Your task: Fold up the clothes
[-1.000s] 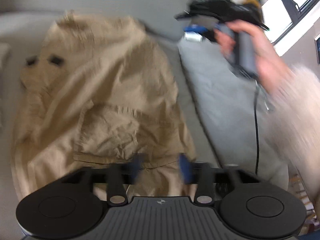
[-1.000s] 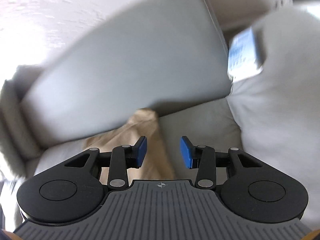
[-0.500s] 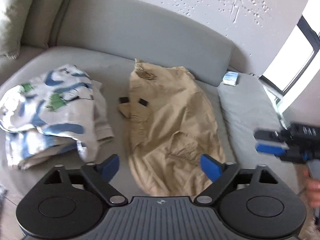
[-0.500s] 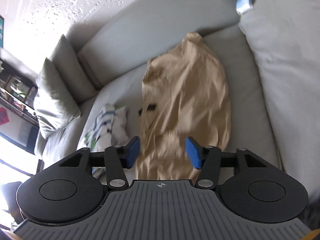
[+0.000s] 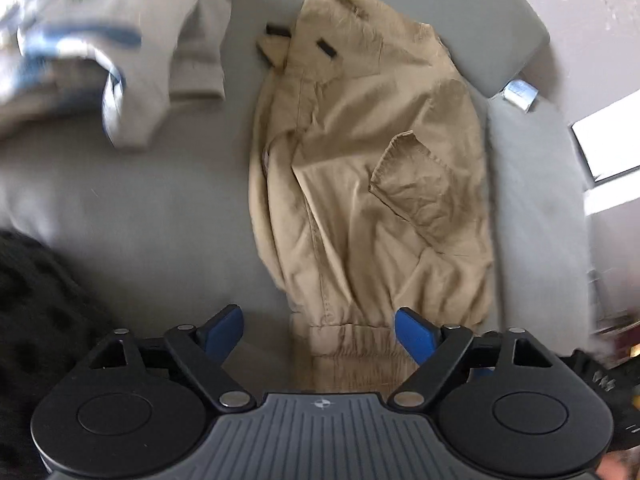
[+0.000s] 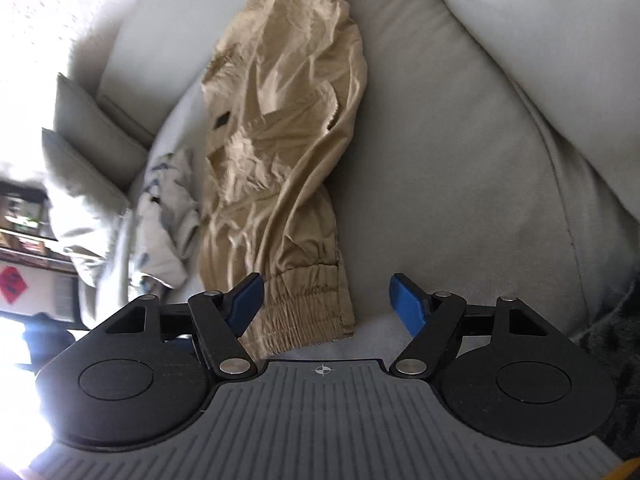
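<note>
Tan cargo trousers [image 5: 360, 184] lie lengthwise on the grey sofa seat [image 5: 140, 200], folded leg on leg, elastic cuffs nearest me. They also show in the right wrist view [image 6: 280, 152]. My left gripper [image 5: 319, 332] is open and empty, its blue fingers either side of the cuffs [image 5: 352, 352], just above them. My right gripper [image 6: 326, 300] is open and empty, with the cuffs [image 6: 308, 312] between its fingers toward the left one.
A white garment with blue and green print [image 5: 100, 40] lies crumpled left of the trousers, also in the right wrist view [image 6: 168, 208]. A grey seat cushion [image 5: 540, 220] is on the right. Sofa backrest [image 6: 168, 32], pillows [image 6: 84, 152]. A dark knit fabric [image 5: 36, 320] at near left.
Both grippers have dropped down to the cuff end of the trousers. The right gripper has opened wide; the left stayed open. The trousers have not moved.
</note>
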A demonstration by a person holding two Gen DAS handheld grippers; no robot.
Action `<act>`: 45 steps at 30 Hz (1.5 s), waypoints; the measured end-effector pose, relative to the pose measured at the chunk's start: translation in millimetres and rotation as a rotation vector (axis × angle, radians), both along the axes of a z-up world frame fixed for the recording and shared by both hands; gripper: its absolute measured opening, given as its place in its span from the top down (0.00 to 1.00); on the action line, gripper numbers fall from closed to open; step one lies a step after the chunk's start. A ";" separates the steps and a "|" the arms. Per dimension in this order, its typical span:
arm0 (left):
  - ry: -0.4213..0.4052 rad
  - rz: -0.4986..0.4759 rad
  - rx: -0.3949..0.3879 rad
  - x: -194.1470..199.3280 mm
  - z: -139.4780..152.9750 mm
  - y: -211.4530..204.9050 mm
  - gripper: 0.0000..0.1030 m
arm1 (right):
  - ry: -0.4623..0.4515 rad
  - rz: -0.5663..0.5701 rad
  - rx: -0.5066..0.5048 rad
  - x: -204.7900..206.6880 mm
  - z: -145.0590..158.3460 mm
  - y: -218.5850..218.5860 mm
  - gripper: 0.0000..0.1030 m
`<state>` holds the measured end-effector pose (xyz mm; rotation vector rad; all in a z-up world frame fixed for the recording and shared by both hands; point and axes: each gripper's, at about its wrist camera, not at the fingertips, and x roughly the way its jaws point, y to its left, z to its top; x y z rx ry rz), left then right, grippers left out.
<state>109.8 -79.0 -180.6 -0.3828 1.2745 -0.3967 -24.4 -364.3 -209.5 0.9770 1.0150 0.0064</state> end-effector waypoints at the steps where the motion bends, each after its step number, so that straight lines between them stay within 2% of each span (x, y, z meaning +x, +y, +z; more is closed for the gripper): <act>1: 0.016 0.008 -0.022 1.2 -2.7 2.4 0.22 | -0.003 -0.003 0.017 0.8 -1.8 -2.8 0.27; 5: 0.043 0.004 -0.055 2.2 -5.4 6.5 0.21 | -0.021 -0.002 0.079 2.2 -8.9 -10.5 0.27; 10: 0.058 -0.026 -0.148 9.2 -8.5 -0.6 0.21 | -0.048 -0.002 0.164 16.2 -18.6 -6.9 0.31; 11: 0.061 -0.038 -0.154 11.8 -10.0 -5.5 0.21 | -0.050 0.000 0.167 18.7 -20.5 -5.4 0.31; 13: 0.047 -0.054 -0.120 12.2 -9.7 -11.9 0.22 | -0.054 0.011 0.160 23.6 -22.2 -2.0 0.31; 14: 0.037 -0.059 -0.102 11.5 -8.7 -13.9 0.31 | -0.056 0.021 0.147 25.8 -22.0 0.1 0.35; 15: 0.027 -0.065 -0.083 10.9 -7.8 -15.9 0.47 | -0.050 0.032 0.103 25.9 -19.7 3.4 0.41; 16: 0.019 -0.068 -0.074 9.4 -6.3 -16.5 0.52 | -0.044 0.044 0.059 26.1 -17.5 6.6 0.65; 17: 0.019 -0.065 -0.092 5.8 -3.2 -13.1 0.64 | -0.040 0.054 0.017 26.0 -15.4 9.8 0.69; 18: 0.018 -0.062 -0.110 2.2 -0.1 -9.7 0.70 | -0.052 0.055 0.004 23.8 -13.6 12.8 0.72; 20: 0.017 -0.056 -0.146 -5.1 6.0 -2.9 0.72 | -0.070 0.060 -0.012 18.8 -4.7 18.6 0.79; 24: 0.032 -0.063 -0.222 -28.8 26.9 16.2 0.72 | -0.104 0.094 -0.017 -2.8 28.8 28.1 0.80; 27: 0.081 -0.056 -0.274 -52.9 38.6 33.9 0.72 | -0.104 0.121 0.018 -28.4 51.4 32.7 0.80; 30: 0.170 -0.011 -0.289 -65.4 31.0 41.0 0.72 | -0.064 0.107 0.054 -48.5 55.1 37.9 0.80; 33: 0.211 0.037 -0.293 -66.3 27.2 40.6 0.72 | -0.021 0.060 0.100 -51.3 50.8 37.4 0.79; 37: 0.182 0.076 -0.307 -54.2 44.1 38.2 0.66 | -0.025 0.003 0.191 -48.9 56.1 31.1 0.79; 38: 0.181 0.094 -0.317 -48.1 47.2 37.8 0.62 | -0.029 -0.010 0.213 -45.1 57.4 28.2 0.79; 41: 0.157 0.146 -0.356 -27.1 58.0 33.5 0.61 | -0.047 -0.061 0.258 -29.0 61.2 19.4 0.79; 45: 0.093 0.183 -0.356 9.1 69.0 14.1 0.43 | -0.076 -0.130 0.270 -2.9 67.2 7.4 0.78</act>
